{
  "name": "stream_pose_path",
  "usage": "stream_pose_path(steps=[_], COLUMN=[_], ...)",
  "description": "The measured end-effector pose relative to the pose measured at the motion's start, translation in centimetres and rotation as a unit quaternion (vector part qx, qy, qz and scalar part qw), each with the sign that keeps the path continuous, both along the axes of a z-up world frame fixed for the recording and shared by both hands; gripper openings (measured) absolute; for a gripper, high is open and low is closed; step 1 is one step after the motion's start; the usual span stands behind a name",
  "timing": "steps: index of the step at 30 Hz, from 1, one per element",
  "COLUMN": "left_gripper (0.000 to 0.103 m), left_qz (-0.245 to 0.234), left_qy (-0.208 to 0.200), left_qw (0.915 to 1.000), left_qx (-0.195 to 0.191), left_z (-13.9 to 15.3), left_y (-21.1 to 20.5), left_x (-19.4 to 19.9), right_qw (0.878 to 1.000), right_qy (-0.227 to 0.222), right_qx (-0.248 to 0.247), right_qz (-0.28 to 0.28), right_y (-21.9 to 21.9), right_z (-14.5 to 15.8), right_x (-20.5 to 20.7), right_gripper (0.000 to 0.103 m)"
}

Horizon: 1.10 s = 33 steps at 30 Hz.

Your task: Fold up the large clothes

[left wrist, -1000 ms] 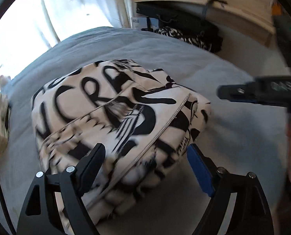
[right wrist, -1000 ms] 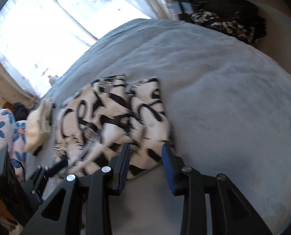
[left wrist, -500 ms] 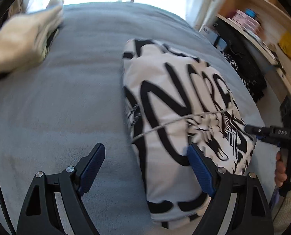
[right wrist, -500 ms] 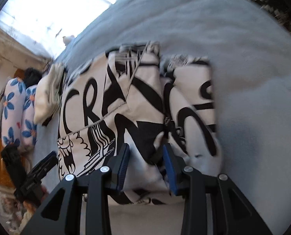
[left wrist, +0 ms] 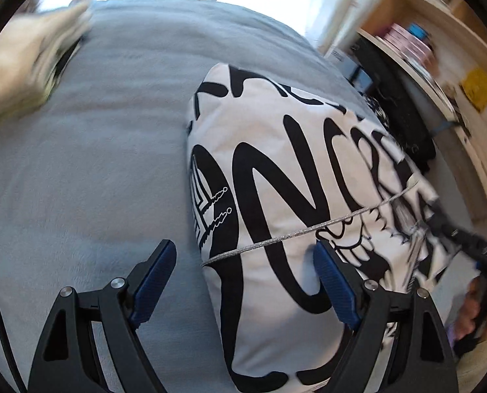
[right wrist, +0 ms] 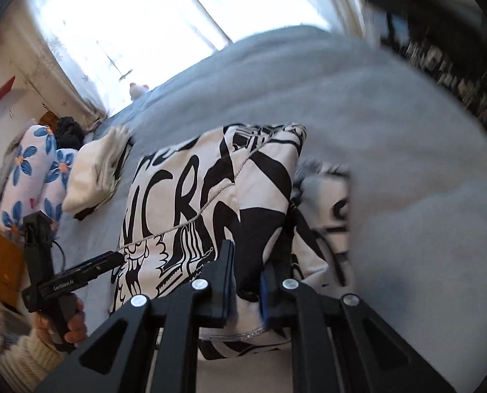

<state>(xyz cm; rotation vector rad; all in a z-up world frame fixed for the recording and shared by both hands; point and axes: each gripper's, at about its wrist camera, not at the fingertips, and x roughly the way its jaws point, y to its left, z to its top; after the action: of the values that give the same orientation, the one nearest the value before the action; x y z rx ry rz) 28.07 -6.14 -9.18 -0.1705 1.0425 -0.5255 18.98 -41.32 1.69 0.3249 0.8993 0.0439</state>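
A folded white garment [left wrist: 276, 170] with big black lettering lies on the grey blanket [left wrist: 80, 163]. My left gripper [left wrist: 243, 255] is open and straddles the garment's near left edge: one finger is over the blanket, the other over the cloth. In the right wrist view the same garment [right wrist: 178, 190] shows with a bunched fold at its near edge. The jaws of my right gripper [right wrist: 246, 262] are closing, and that fold is pinched between the pads. The left gripper [right wrist: 112, 257] also appears at the garment's left side, held by a hand [right wrist: 70, 321].
A cream pile of folded clothes [right wrist: 96, 170] lies on the bed beyond the garment, next to a blue-flowered pillow [right wrist: 30, 177]. A wooden shelf [left wrist: 423, 49] and a black bag [left wrist: 407, 121] stand off the bed's far side. A bright curtained window [right wrist: 129, 16] is behind.
The left gripper swung around to the garment's left edge and stayed wide. The right gripper advanced onto the near edge and narrowed onto a fold of cloth.
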Motion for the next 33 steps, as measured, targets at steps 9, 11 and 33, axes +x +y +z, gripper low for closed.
stream_pose_path(steps=[9,11,33], left_gripper=[0.077,0.077,0.079], left_qz=[-0.021,-0.023,-0.017], left_qy=[-0.057,-0.081,0.023], left_qw=[0.9932,0.9878,0.9996], left_qx=[0.1,0.131,0.001], left_z=[-0.7,-0.9,0.9], left_y=[-5.9,-6.5,-3.0], left_x=[-1.5,-2.3,7.4], right_qw=[0.995,0.995,0.989], right_qy=[0.085,0.084,0.077], right_qx=[0.003,0.019,0.088], right_qz=[-0.049,-0.058,-0.089], right_y=[-3.0,-3.6,-8.7], right_z=[-7.7,-8.3,-6.6], right_x=[0.5,0.4,10.9], right_gripper=[0.015,0.016,0.059])
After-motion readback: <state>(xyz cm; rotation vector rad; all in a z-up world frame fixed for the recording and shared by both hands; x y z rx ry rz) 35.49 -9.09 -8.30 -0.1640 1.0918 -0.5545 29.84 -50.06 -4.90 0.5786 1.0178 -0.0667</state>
